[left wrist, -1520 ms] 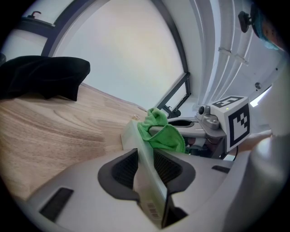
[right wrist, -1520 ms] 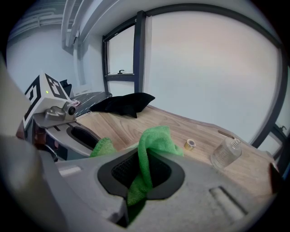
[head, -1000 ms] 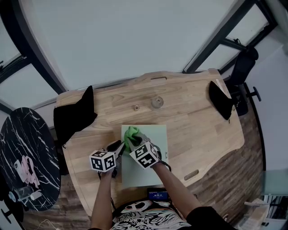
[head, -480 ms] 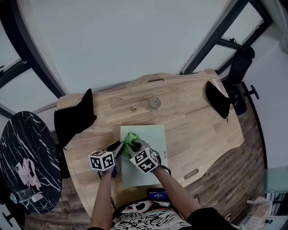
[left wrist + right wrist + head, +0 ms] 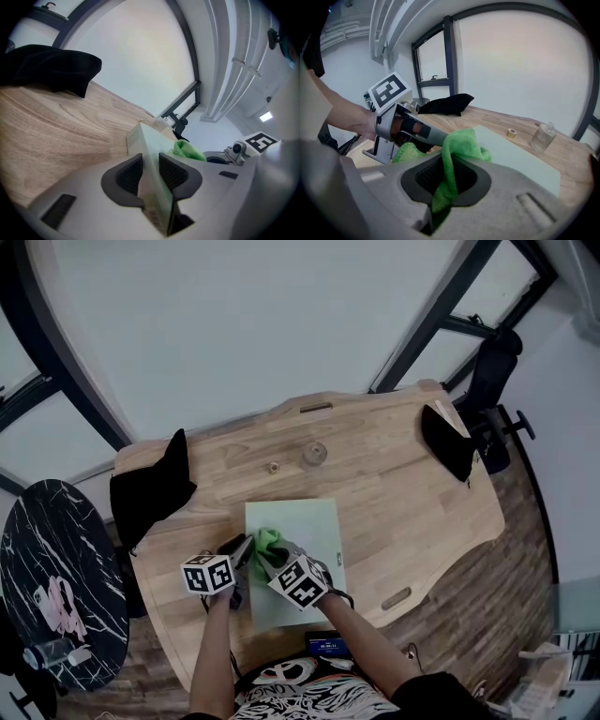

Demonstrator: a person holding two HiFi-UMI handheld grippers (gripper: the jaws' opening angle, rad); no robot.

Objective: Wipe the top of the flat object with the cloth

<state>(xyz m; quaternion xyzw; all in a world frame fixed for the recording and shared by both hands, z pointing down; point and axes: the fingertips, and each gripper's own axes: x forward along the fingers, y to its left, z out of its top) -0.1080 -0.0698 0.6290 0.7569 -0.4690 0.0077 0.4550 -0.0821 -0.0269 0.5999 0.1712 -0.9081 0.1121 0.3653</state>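
The right tool [image 5: 449, 180] is closed on the cloth [image 5: 461, 145]: a fold of the green fabric is pinched between its jaws, and the rest bunches out in front and rests on the flat object [image 5: 300, 521]. The left tool [image 5: 151, 174] is closed too. Its two ribbed pads clamp the near left edge of the flat object, one pad on each face of this edge.

The flat object is a pale green sheet. It lies on the wooden tabletop [image 5: 394, 484], toward the near side and about in the middle. The cloth sits on its near left part, just beside the left tool.

The cloth looks soft and light. It will fold and drag under the tool, so I think a grip on a thick bunch is better than on one thin corner. The flat object seems thin, stiff, smooth and not heavy, so it can slide on the wood during wiping; a hold at its edge, out of the wiping path, looks correct.

Farther on the tabletop stand a small glass bottle [image 5: 315, 454] and a little gold cap [image 5: 273, 467], well apart from the sheet. A black fabric [image 5: 150, 486] hangs over the far left corner.
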